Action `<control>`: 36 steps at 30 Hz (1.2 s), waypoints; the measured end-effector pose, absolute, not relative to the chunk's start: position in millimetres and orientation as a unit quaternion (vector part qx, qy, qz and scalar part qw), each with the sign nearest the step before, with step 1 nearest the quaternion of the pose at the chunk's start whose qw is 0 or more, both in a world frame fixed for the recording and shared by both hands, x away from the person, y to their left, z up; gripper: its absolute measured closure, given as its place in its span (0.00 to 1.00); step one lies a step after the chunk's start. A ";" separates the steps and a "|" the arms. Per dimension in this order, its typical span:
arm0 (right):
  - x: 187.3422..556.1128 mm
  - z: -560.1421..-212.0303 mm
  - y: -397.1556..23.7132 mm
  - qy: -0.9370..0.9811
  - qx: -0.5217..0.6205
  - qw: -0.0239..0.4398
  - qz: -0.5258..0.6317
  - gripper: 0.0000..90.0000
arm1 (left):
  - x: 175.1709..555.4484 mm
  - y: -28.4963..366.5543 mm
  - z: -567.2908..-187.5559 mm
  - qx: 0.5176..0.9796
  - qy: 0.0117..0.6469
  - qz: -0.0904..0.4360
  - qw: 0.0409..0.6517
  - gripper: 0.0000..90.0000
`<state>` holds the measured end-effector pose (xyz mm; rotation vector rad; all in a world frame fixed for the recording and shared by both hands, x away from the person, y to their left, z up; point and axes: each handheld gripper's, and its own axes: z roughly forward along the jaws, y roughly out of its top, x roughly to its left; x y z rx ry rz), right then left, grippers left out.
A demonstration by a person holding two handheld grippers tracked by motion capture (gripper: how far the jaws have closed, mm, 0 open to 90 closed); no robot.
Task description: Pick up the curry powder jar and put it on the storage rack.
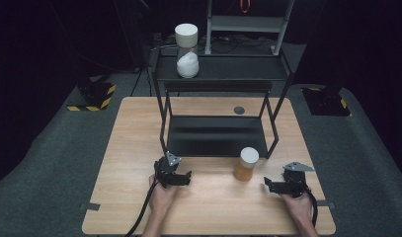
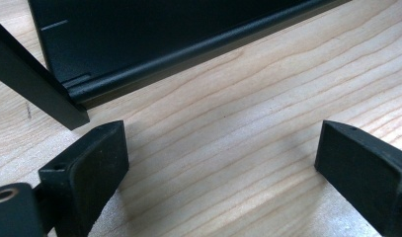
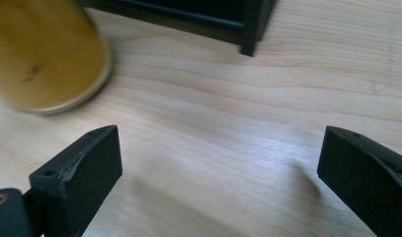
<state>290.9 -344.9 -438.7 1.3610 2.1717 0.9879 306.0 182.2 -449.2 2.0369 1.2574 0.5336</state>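
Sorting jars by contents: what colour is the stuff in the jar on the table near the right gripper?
Amber-orange, under a white lid; the jar shows best in the high view.

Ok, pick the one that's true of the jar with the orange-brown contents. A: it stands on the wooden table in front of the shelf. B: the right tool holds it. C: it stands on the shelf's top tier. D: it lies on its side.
A: the orange-brown jar stands upright on the wooden table just in front of the black shelf, apart from the open right tool.
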 end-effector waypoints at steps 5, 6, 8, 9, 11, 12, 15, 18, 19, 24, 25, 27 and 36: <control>290.0 -438.2 -342.0 0.786 0.466 0.179 0.364 0.04 | 306.1 182.3 -449.2 0.782 0.482 0.205 0.338 0.07; 290.8 -438.4 -340.4 0.788 0.464 0.175 0.365 0.04 | 306.1 182.3 -449.2 0.782 0.482 0.204 0.338 0.07; 292.2 -439.0 -336.6 0.792 0.459 0.171 0.366 0.04 | 306.1 182.4 -449.3 0.782 0.483 0.204 0.338 0.07; 292.4 -439.1 -334.4 0.793 0.456 0.170 0.366 0.04 | 306.1 182.4 -449.3 0.782 0.483 0.204 0.338 0.07; 292.7 -438.9 -330.4 0.796 0.449 0.170 0.368 0.04 | 306.1 182.3 -449.2 0.782 0.483 0.204 0.338 0.07; 292.6 -438.9 -328.4 0.798 0.445 0.169 0.370 0.04 | 306.1 182.3 -449.2 0.782 0.483 0.204 0.338 0.07; 292.9 -439.3 -325.1 0.799 0.436 0.165 0.381 0.04 | 306.1 182.3 -449.3 0.781 0.483 0.204 0.338 0.07; 294.0 -438.3 -321.0 0.798 0.430 0.161 0.390 0.04 | 306.1 182.3 -449.3 0.782 0.483 0.204 0.338 0.07; 294.6 -437.8 -319.5 0.799 0.428 0.159 0.391 0.05 | 306.1 182.4 -449.3 0.782 0.483 0.204 0.338 0.07; 294.7 -435.9 -312.5 0.795 0.421 0.165 0.404 0.05 | 306.1 182.4 -449.3 0.782 0.483 0.204 0.338 0.07; 295.3 -435.4 -311.6 0.794 0.420 0.165 0.407 0.05 | 306.1 182.4 -449.3 0.782 0.483 0.204 0.338 0.07; 297.7 -434.2 -309.6 0.794 0.417 0.162 0.412 0.06 | 306.1 182.4 -449.3 0.782 0.483 0.204 0.338 0.07; 305.7 -430.1 -298.4 0.793 0.403 0.163 0.426 0.10 | 306.1 182.4 -449.3 0.782 0.483 0.204 0.338 0.07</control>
